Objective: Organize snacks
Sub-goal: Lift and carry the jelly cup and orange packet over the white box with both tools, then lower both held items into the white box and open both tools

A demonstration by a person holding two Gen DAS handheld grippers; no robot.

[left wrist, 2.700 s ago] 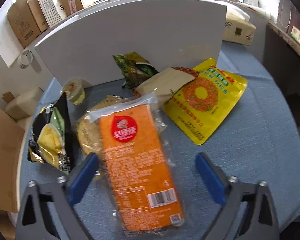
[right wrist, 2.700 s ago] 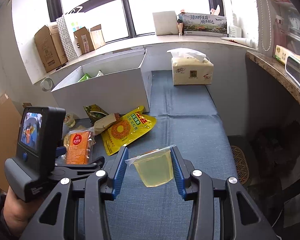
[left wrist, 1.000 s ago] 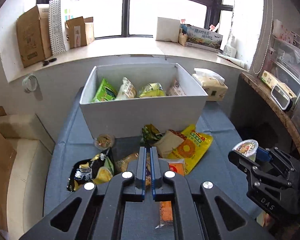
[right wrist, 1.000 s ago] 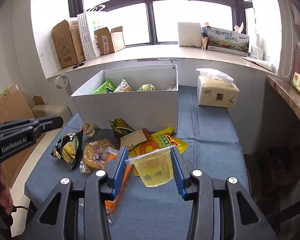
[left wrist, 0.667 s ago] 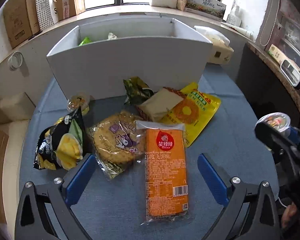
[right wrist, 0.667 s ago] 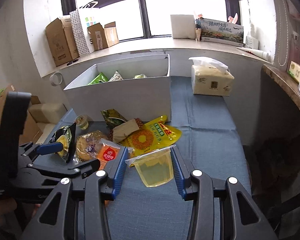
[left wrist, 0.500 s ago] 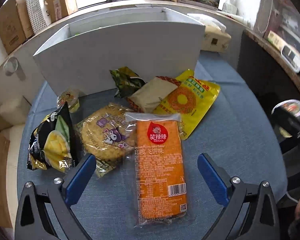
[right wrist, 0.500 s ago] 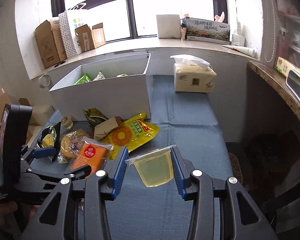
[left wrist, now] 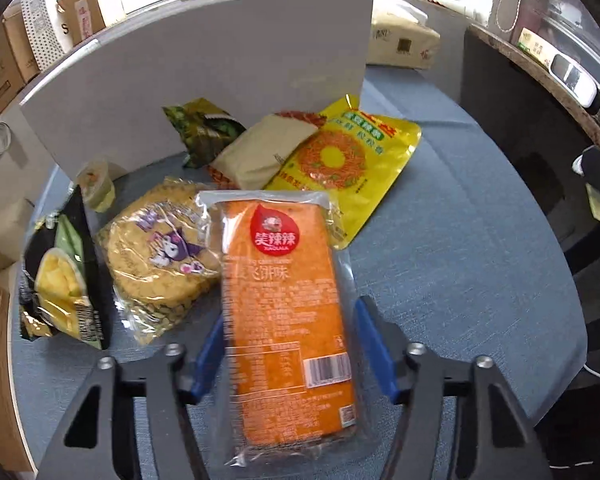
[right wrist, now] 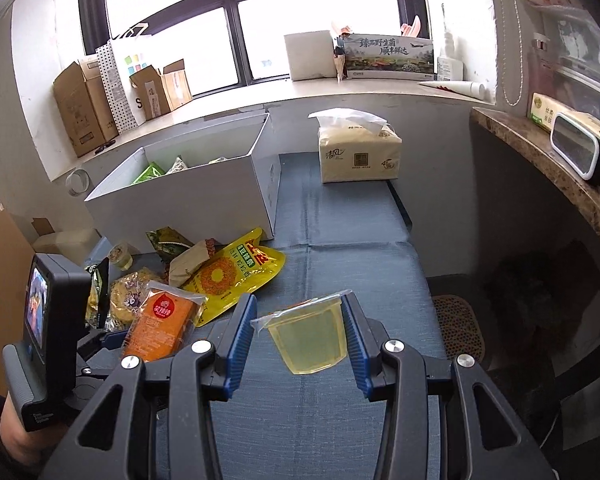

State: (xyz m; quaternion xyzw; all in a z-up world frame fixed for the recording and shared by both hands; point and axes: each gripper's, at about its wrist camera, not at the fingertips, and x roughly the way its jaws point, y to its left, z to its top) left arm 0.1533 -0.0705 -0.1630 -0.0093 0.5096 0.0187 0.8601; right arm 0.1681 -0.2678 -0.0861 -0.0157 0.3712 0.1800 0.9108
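While your left tool (left wrist: 288,344) descends over the orange packet (left wrist: 284,312), its jaws are closing: the packet lies lengthwise between the two blue pads, which do not yet visibly press on it, so it rests free on the bench (left wrist: 460,264). You straddle the packet near its barcode end, probably because its narrow width fits the jaws there. Its far end touches the round biscuit pack (left wrist: 160,252) on one side and overlaps the yellow pouch (left wrist: 352,160) on the other; the black chip bag (left wrist: 60,280) stands farther left.

Your right tool (right wrist: 300,340) is clenched on the clear jelly cup (right wrist: 308,340), pads on opposite walls, held off the bench with the sealed lid upward, likely waiting for its turn. The white box (right wrist: 188,196), already holding several bags, stands behind the loose snacks and is presumably the destination for both items.
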